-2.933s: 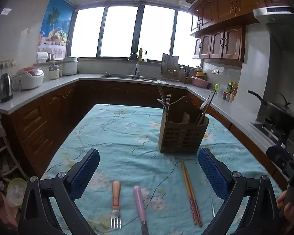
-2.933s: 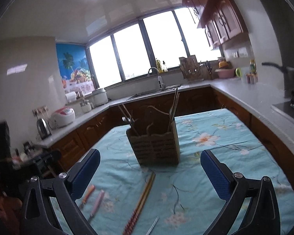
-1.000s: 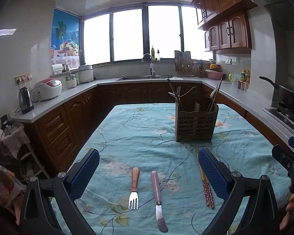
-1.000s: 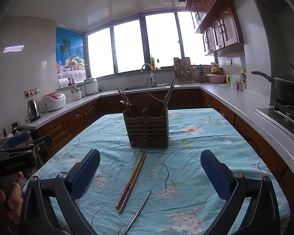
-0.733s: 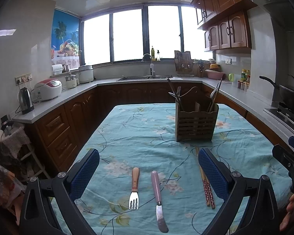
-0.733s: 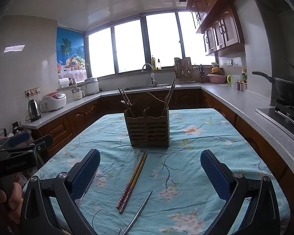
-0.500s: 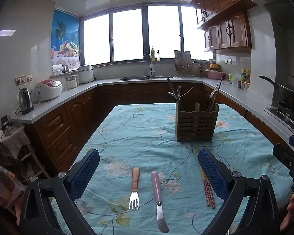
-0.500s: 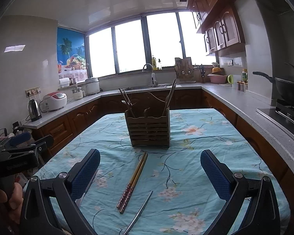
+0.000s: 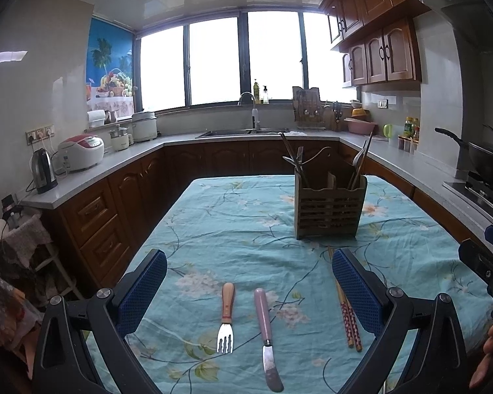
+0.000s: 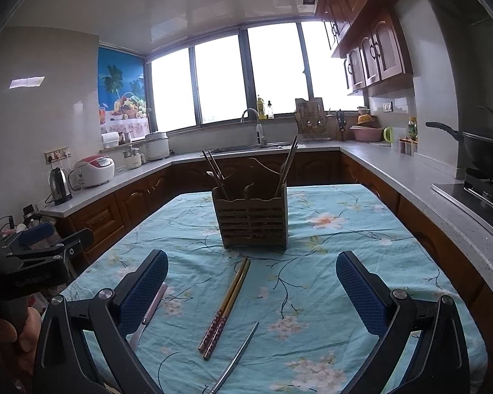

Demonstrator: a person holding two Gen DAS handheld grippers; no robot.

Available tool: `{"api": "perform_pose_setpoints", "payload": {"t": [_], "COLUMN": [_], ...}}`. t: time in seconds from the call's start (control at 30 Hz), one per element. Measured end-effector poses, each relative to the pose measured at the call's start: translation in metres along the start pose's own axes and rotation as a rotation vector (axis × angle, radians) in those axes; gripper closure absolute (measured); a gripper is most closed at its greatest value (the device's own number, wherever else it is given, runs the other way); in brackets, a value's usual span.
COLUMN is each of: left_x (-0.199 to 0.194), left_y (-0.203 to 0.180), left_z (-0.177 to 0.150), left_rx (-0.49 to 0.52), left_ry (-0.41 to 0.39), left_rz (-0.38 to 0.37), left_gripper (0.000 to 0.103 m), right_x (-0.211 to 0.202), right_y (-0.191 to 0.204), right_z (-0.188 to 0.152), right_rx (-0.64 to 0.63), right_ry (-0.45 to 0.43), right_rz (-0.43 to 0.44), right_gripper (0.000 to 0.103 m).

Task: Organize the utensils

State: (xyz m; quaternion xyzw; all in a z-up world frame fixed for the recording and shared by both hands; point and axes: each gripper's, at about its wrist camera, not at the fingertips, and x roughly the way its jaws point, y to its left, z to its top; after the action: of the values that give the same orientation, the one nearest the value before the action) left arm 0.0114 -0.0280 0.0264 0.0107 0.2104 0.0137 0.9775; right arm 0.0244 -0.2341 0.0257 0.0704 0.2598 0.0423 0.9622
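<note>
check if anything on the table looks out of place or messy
Four utensils lie loose on the tablecloth rather than in the wooden caddy: a fork, a pink-handled knife, a pair of chopsticks and a thin metal utensil. Nothing looks spilled or damaged.

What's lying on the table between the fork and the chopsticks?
The pink-handled knife lies between the fork and chopsticks, shown in the left wrist view.

tabletop [image 9: 246, 223] cloth: turquoise w/ floral & dark vine print
fork [image 9: 226, 317]: wood-tone handle, silver tines
knife [image 9: 266, 325]: pink handle, steel blade
chopsticks [image 10: 225, 308]: tan, red dotted ends
caddy [image 10: 250, 218]: brown, slatted
fingers [image 9: 146, 290]: blue textured pads, black frame
cabinets [image 9: 102, 220]: dark brown wood
</note>
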Motion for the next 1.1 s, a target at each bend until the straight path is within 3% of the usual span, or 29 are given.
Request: {"api": "perform_pose_setpoints", "payload": {"t": [1.1], "left_x": [0.0073], "left_y": [-0.0037], "left_z": [0.0020], "left_rx": [0.006], "left_ry": [0.011], "left_rz": [-0.010], "left_gripper": [0.001], "right_x": [0.0027], "right_y": [0.0009], "right_z": [0.0022], "right_rx": [0.004], "right_ry": [0.002], "right_rz": [0.005], "right_gripper": [0.000]}}
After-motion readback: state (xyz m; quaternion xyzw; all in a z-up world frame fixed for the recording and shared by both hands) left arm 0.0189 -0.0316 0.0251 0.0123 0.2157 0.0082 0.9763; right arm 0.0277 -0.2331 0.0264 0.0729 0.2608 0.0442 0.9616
